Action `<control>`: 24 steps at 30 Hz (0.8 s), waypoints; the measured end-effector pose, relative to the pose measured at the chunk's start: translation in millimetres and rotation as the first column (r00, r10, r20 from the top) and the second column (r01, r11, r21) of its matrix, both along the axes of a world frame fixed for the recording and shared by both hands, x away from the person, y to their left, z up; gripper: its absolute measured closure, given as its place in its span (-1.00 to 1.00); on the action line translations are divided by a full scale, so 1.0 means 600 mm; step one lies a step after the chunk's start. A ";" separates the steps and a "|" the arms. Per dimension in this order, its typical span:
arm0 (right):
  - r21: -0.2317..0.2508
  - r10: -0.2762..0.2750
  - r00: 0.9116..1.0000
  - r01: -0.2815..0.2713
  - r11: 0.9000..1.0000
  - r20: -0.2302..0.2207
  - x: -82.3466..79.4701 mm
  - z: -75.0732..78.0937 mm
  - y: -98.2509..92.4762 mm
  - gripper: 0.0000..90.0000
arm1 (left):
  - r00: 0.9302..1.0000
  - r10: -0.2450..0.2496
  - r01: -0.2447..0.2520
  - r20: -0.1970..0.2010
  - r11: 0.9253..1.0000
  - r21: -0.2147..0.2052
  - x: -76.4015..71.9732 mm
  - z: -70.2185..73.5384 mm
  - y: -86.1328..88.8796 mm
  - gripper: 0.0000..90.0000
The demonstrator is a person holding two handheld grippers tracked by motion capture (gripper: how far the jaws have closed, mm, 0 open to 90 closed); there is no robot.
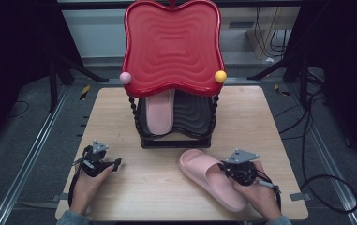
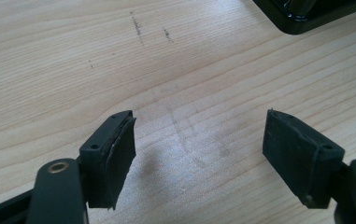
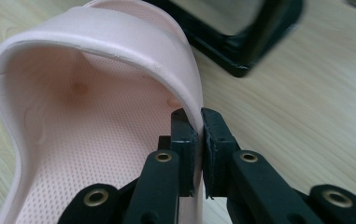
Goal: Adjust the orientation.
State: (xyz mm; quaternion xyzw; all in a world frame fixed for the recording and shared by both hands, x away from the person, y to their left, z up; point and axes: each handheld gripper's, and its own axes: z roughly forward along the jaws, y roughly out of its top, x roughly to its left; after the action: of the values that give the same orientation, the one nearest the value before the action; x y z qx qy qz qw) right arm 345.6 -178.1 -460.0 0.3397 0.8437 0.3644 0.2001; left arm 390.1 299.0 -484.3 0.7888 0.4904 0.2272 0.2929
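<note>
A pink slipper (image 1: 209, 180) lies on the wooden table (image 1: 157, 187) in front of the rack, toe toward the rack. My right gripper (image 1: 224, 168) is shut on the edge of its strap; in the right gripper view the pink slipper (image 3: 87, 107) has its strap wall pinched in my right gripper (image 3: 199, 135). A second pink slipper (image 1: 159, 112) rests on the lower shelf of the black rack (image 1: 176, 138). At the left, my left gripper (image 1: 116, 163) hovers open over bare wood; the left gripper view has my left gripper (image 2: 199, 144) with nothing between its jaws.
The rack carries a red wavy tray (image 1: 172, 47) on top, with a pink ball (image 1: 125, 78) and a yellow ball (image 1: 220, 76) at its corners. A black rack corner (image 2: 306, 14) lies ahead of the left gripper. Cables trail on the floor at right.
</note>
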 end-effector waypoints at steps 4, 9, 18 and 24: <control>-0.015 0.045 0.999 -0.046 0.999 -0.016 0.015 -0.009 0.037 0.88 | 1.000 0.008 -0.008 0.004 1.000 -0.005 0.000 0.001 0.003 -0.44; -0.020 0.072 0.997 -0.073 0.997 -0.031 0.035 -0.012 0.062 0.88 | 1.000 0.007 -0.007 -0.005 1.000 0.001 0.001 -0.001 0.002 -0.44; -0.033 0.089 0.990 -0.094 0.995 -0.110 0.059 -0.014 0.066 0.59 | 1.000 0.002 -0.002 -0.004 1.000 -0.008 -0.001 -0.004 0.001 -0.44; -0.058 0.087 0.987 -0.095 0.994 -0.136 0.037 0.010 0.057 0.33 | 1.000 -0.011 0.011 -0.004 1.000 -0.014 0.000 -0.004 -0.001 -0.42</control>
State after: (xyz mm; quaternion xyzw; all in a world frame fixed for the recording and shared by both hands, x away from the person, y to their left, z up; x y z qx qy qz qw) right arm 368.1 -143.7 -453.7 0.3178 0.8810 0.3224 0.1375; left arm 390.3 298.1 -486.8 0.7898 0.4884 0.2204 0.2986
